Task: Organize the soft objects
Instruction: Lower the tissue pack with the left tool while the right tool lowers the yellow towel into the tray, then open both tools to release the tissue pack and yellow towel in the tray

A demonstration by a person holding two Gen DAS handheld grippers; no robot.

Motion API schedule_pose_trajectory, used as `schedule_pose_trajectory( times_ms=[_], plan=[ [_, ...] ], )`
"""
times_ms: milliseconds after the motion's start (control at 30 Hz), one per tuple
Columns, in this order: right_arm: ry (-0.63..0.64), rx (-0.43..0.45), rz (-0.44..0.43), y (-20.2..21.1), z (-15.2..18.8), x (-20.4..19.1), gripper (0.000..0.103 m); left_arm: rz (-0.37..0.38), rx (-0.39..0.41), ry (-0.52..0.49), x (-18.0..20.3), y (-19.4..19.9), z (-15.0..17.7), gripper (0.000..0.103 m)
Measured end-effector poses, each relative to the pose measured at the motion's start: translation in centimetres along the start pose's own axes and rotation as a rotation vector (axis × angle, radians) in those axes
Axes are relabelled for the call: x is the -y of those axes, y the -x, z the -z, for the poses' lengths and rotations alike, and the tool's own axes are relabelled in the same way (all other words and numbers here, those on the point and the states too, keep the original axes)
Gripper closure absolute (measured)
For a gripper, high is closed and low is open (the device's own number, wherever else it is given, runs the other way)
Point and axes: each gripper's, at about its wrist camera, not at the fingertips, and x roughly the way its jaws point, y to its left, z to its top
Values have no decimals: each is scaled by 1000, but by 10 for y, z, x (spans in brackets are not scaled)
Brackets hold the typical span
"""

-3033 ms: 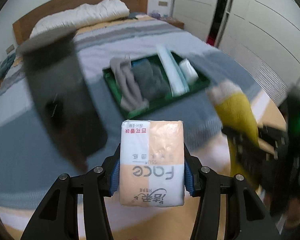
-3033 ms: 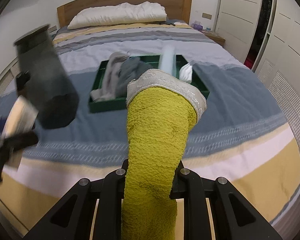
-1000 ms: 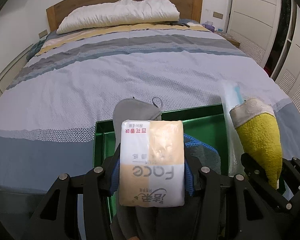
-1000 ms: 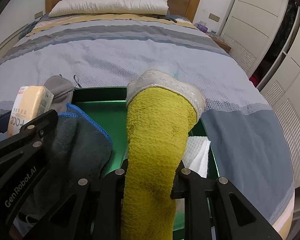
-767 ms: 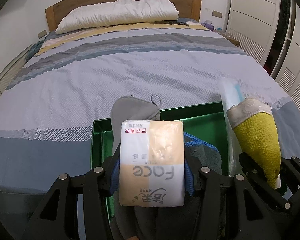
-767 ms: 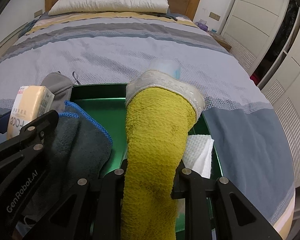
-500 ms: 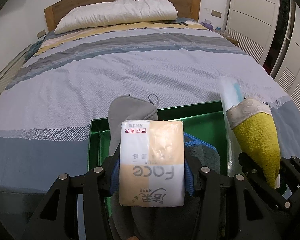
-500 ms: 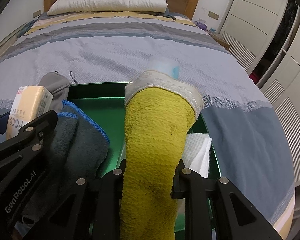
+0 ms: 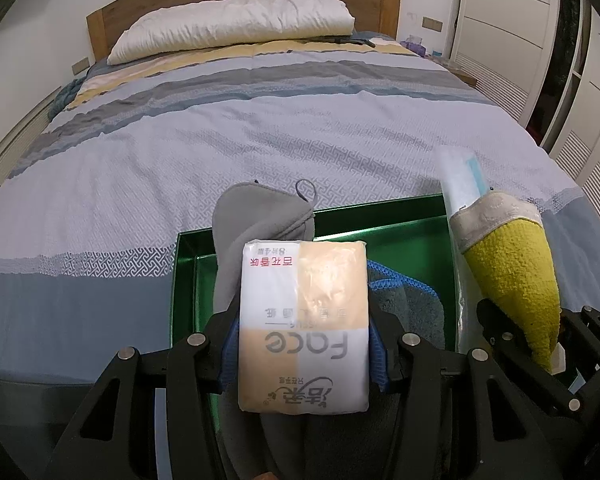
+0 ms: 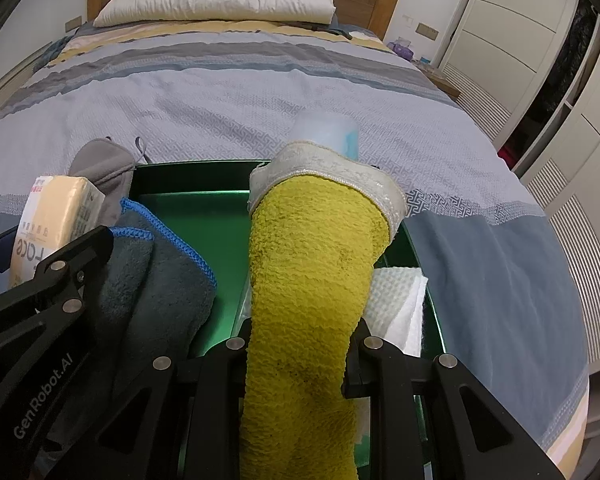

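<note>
Plastic-wrapped and squashy, the tissue pack [image 9: 303, 326] sits pinched across its width in my left tongs [image 9: 302, 354], held above the left part of the green tray [image 9: 185, 276] that lies on the bed [image 9: 180, 152] near its foot edge. I judge it light and springy: the film looks slick, so the blue pads [image 9: 227, 354] should stay on the long side faces near the middle, where the pack gives a little and cannot slide out endways.

My right tongs [image 10: 300, 350] are pressed on the yellow towel [image 10: 312, 280], which stands up out of them as a roll with a pale hem at the top, over the middle of the tray. Terry like this is limp and grippy; it should not slip, but the free top will flop once let go, so I judge a hold low on the roll suits it.

Below in the tray lie a dark grey cloth with blue edging [image 10: 156, 276], a lighter grey cloth [image 9: 256, 220] draped over the far rim, a white paper napkin [image 10: 398, 300] at the right side, and a clear-wrapped packet [image 9: 462, 176] leaning over the far right corner.
</note>
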Motion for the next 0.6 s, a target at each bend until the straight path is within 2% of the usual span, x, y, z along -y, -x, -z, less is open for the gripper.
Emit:
schedule_pose_trajectory(
  times_ms=[433, 533, 600],
  plan=[
    [-3, 4, 4, 1, 0, 1, 78, 9, -3, 2, -1, -2, 1, 57],
    [1, 6, 2, 1, 1, 0, 75, 10, -2, 0, -1, -2, 2, 57],
    [1, 7, 7, 1, 1, 0, 69, 14, -3, -3, -1, -3, 2, 57]
  ],
)
